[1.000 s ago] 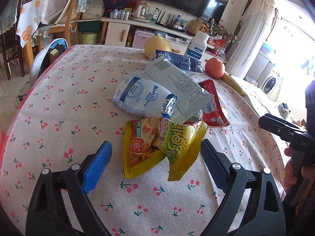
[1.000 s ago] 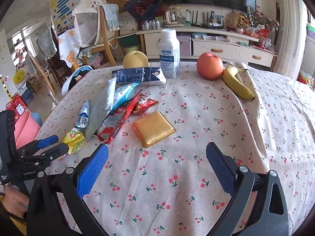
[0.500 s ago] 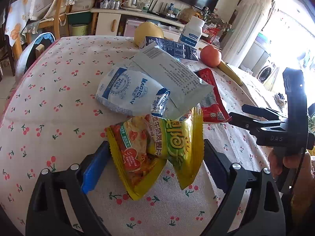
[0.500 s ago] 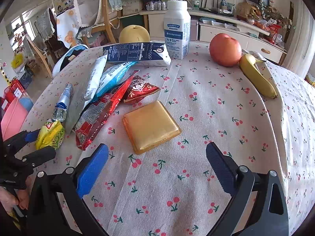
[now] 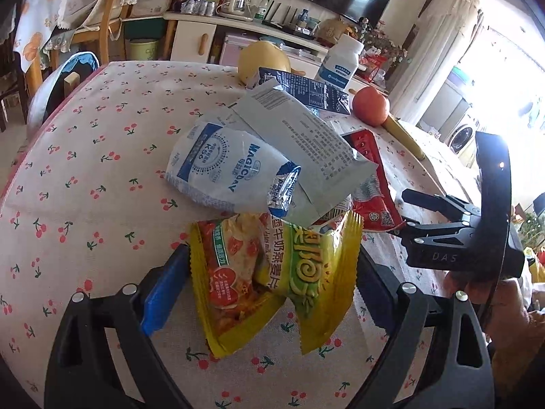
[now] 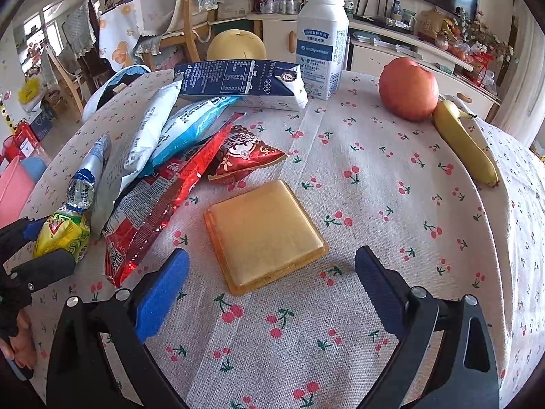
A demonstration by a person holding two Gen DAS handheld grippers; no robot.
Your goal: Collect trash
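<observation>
My left gripper (image 5: 269, 293) has its blue pads on both sides of a yellow snack wrapper (image 5: 272, 272), which bulges up between them. The wrapper also shows in the right wrist view (image 6: 63, 233). Behind it lie a white and blue bag (image 5: 228, 170), a grey bag (image 5: 299, 143) and a red wrapper (image 5: 371, 187). My right gripper (image 6: 270, 289) is open and empty, just in front of a flat gold packet (image 6: 264, 231) on the cherry tablecloth (image 6: 391, 204). The red wrappers (image 6: 163, 197) lie to its left.
A navy carton (image 6: 238, 83), a white bottle (image 6: 322, 41), a yellow pear (image 6: 236, 46), an apple (image 6: 408, 88) and a banana (image 6: 466, 143) stand at the back of the table. Chairs and a cabinet are beyond it.
My left gripper moved forward around the yellow wrapper and closed on it, crumpling it. My right gripper moved forward to the gold packet and stayed open.
</observation>
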